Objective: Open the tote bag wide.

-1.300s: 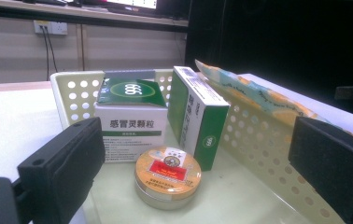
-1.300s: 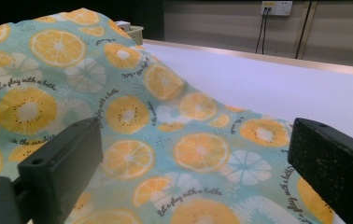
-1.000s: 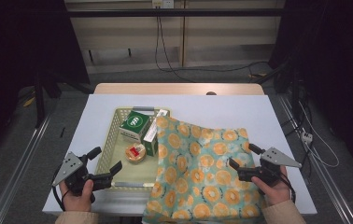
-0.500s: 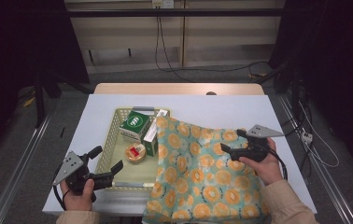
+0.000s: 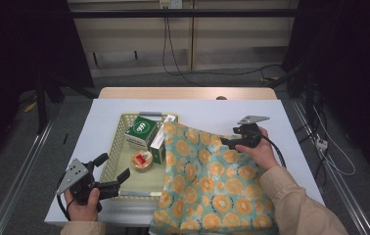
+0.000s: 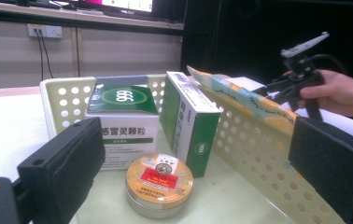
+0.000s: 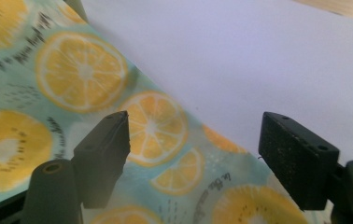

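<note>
Two grippers are working over a white table (image 5: pixel 193 110) here, so going big to small. The table is carrying a cloth (image 5: pixel 212 191) printed with orange and kiwi slices, and it's spreading from the middle toward 5 o'clock in the high view and hanging over the near edge. Its far-left corner is lying up on the right wall of a pale yellow basket (image 5: pixel 119 147), which is sitting at about 9 o'clock from the cloth.

Inside the basket, a green and white box (image 6: pixel 123 121) is standing at the back, a narrower box (image 6: pixel 191 121) is standing on end just beside it at 3 o'clock, and a small round tin (image 6: pixel 158 184) with an orange lid is lying in front of the two, close to both.

The right gripper (image 5: pixel 229 142) is hovering at the cloth's far edge, around 1 o'clock from the cloth's middle. Its jaws have just been closing a bit but they're standing well apart, with the cloth's edge and bare table showing between them in the right gripper view, and the pads aren't pressing on anything.

The left gripper (image 5: pixel 112 169) is sitting down at 7 o'clock, just off the basket's near-left corner, pointing at the boxes. Its jaws are gaping wide too, holding nothing.
</note>
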`<state>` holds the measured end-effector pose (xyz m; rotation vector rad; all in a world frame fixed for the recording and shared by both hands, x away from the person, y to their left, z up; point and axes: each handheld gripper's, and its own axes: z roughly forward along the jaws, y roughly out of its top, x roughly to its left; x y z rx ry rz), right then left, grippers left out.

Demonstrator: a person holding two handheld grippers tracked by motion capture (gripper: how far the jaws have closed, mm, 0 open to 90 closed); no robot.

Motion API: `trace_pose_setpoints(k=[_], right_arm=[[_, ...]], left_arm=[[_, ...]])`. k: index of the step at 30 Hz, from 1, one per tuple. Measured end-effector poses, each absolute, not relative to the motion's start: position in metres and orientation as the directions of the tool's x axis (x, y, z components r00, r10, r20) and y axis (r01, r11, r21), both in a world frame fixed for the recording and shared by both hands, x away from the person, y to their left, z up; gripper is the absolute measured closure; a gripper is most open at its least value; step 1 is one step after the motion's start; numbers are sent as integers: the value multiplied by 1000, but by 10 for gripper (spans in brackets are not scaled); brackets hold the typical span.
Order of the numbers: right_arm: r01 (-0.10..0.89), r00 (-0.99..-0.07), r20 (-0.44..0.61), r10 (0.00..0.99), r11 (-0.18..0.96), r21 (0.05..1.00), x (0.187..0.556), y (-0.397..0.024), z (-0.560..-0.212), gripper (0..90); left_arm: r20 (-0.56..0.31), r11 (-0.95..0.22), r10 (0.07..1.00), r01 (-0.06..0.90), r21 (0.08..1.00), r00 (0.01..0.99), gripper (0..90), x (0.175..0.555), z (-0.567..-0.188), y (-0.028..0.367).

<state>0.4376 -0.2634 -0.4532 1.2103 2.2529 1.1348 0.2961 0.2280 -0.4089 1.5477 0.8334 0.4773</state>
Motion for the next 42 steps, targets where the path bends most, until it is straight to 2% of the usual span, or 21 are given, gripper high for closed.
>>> trace_pose_setpoints(k=[2, 7, 8, 11, 12, 13, 14, 15, 16, 17, 22, 24, 31, 35, 42], right_arm=[[536, -594, 25, 804, 372, 758, 448, -258, -458, 253], [577, -585, 37, 810, 383, 722, 457, -255, -466, 298], [573, -590, 31, 806, 393, 719, 457, -255, -466, 316], [562, -619, 40, 784, 407, 720, 455, -257, -464, 463], [562, -619, 40, 784, 407, 720, 455, -257, -464, 463], [560, -624, 38, 781, 412, 719, 453, -257, -464, 513], [553, -649, 37, 760, 438, 709, 451, -255, -461, 680], [551, -668, 48, 743, 450, 703, 450, -255, -460, 787], [551, -668, 48, 743, 450, 703, 450, -255, -460, 787], [557, -686, 77, 723, 454, 696, 447, -254, -459, 896], [578, -667, 94, 739, 434, 691, 447, -253, -458, 900], [569, -660, 72, 748, 435, 698, 448, -254, -455, 900], [583, -600, 80, 796, 366, 725, 461, -275, -443, 900], [595, -515, 82, 853, 286, 751, 477, -290, -434, 900], [597, -382, 43, 923, 211, 774, 520, -317, -420, 900]], left_arm=[[-163, 15, 741, 227, 974, 652, 35, 297, -408, 228], [-141, -8, 740, 219, 976, 657, 35, 298, -407, 226], [-146, -4, 738, 220, 975, 659, 35, 298, -408, 226], [-150, -2, 734, 223, 975, 662, 35, 298, -408, 225], [-149, -1, 732, 220, 975, 665, 35, 299, -408, 225], [-153, 6, 732, 218, 976, 664, 35, 299, -407, 224], [-154, 9, 730, 216, 976, 665, 35, 299, -407, 224], [-149, 6, 731, 213, 977, 666, 35, 299, -406, 224], [-147, 2, 732, 213, 977, 666, 35, 299, -406, 224], [-145, 0, 732, 213, 977, 666, 35, 299, -406, 224], [-148, 2, 735, 216, 976, 662, 35, 298, -406, 224], [-140, -5, 736, 213, 977, 662, 35, 297, -406, 224], [-136, -21, 726, 220, 975, 674, 35, 300, -407, 221], [-142, -14, 727, 221, 975, 672, 35, 300, -407, 221], [-131, -20, 724, 211, 977, 677, 36, 302, -404, 218]])
